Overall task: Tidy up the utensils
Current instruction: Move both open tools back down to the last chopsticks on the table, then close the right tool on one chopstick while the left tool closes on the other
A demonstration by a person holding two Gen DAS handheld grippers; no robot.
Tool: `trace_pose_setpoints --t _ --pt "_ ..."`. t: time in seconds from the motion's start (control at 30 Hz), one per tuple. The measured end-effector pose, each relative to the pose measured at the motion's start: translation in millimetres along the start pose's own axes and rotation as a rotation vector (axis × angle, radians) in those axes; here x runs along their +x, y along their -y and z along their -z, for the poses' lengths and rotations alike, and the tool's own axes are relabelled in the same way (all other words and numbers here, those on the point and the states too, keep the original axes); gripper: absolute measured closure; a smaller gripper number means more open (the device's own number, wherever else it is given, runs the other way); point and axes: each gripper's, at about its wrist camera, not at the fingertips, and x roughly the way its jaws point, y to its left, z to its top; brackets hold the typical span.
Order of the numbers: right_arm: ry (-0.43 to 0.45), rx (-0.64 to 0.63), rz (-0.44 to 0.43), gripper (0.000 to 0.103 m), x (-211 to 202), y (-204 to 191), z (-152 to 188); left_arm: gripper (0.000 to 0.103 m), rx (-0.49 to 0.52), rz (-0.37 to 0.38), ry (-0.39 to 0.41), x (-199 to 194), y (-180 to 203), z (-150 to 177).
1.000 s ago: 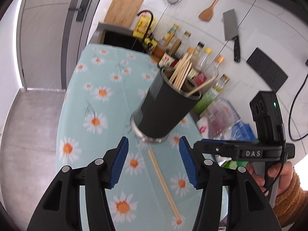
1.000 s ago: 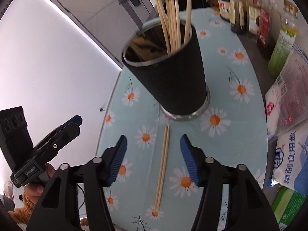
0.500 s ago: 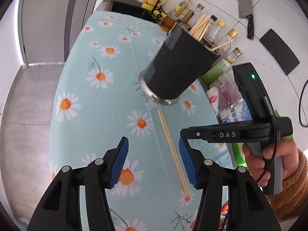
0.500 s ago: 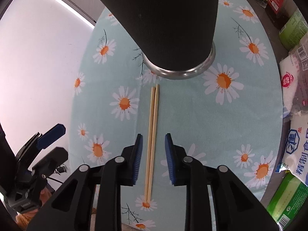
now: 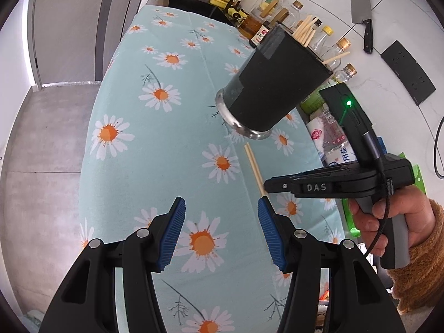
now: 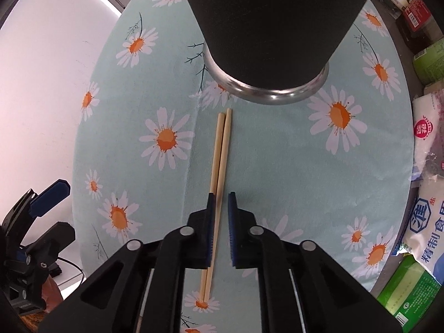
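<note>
R tongs [image 6: 220, 202] now closed round chopsticks [image 6: 221, 149].

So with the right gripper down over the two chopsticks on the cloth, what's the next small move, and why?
Probably lift straight up. The right gripper has the chopsticks between its narrowed jaws, flat on the cloth. The black cup stands just beyond them, and the left gripper hangs open and empty.

Right hand-held gripper [image 6: 220, 208] pointing down, nearly closed; left hand-held gripper [image 5: 221, 216] half-open.

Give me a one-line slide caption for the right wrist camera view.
Right gripper closed around a pair of chopsticks lying on the daisy tablecloth, just before the black holder.
</note>
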Motion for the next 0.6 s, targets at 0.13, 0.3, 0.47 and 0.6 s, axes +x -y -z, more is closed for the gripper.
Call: trace_pose_setpoints --t 0.13,0.3,0.47,0.6 --pt "-0.006 0.007 0.012 0.094 5.6 -3.1 -2.4 0.05 -0.005 0.005 -0.014 1.9 -5.4 2.4" --pt "-0.018 0.01 0.041 0.094 16.1 -10.6 -8.9 0.05 -0.009 0.012 -0.019 2.3 -9.3 2.4" --pt "-0.041 0.026 0.088 0.098 27.1 -27.2 -14.7 0.05 -0.004 0.016 -0.034 7.1 -9.0 -0.3" --pt "-0.057 0.024 0.092 0.097 31.6 -33.2 -22.7 0.05 -0.006 0.024 -0.043 11.9 -6.8 -1.7"
